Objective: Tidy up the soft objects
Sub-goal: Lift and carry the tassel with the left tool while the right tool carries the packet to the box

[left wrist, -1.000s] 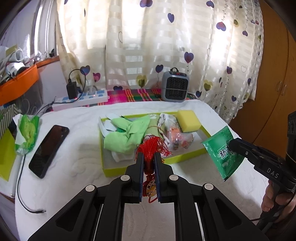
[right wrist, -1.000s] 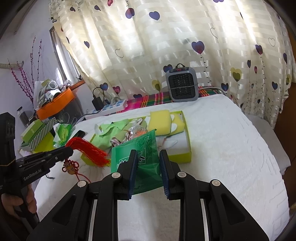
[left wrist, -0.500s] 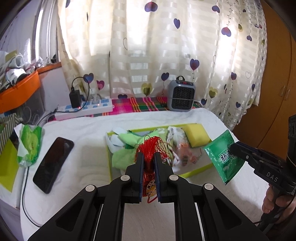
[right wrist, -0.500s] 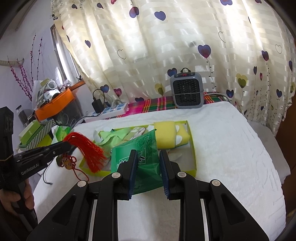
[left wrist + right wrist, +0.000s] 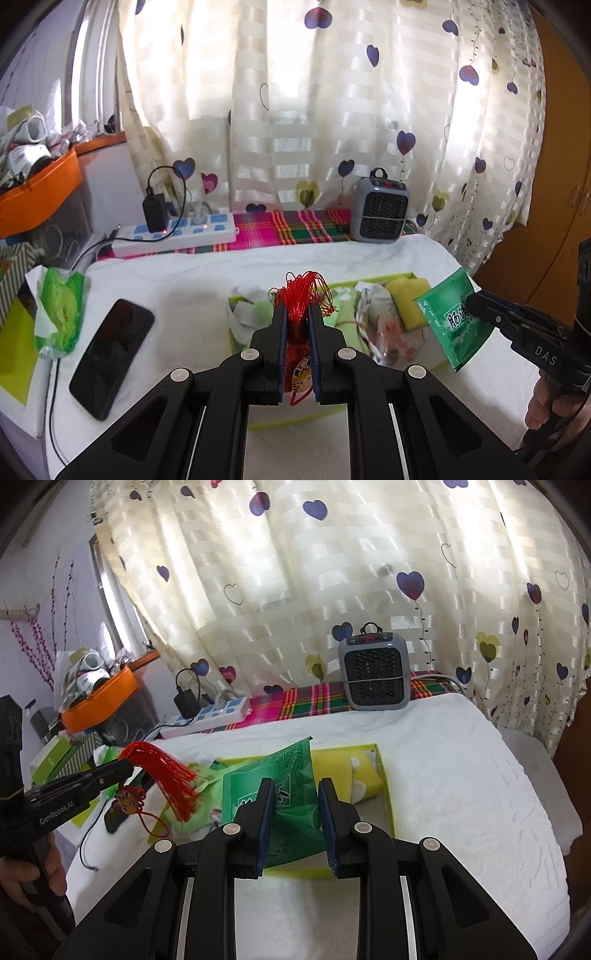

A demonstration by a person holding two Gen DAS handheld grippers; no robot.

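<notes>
Left gripper (image 5: 297, 325) jaws clamped on red tassel (image 5: 303, 291) | right gripper (image 5: 293, 812) jaws gripping green packet (image 5: 288, 775) | both held above half-filled box (image 5: 384, 775) | not yet sorted

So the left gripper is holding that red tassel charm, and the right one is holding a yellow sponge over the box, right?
Not quite. The left gripper does hold the red tassel charm, but the right gripper grips a green packet, as the right wrist view shows. The yellow sponge lies in the box.
</notes>
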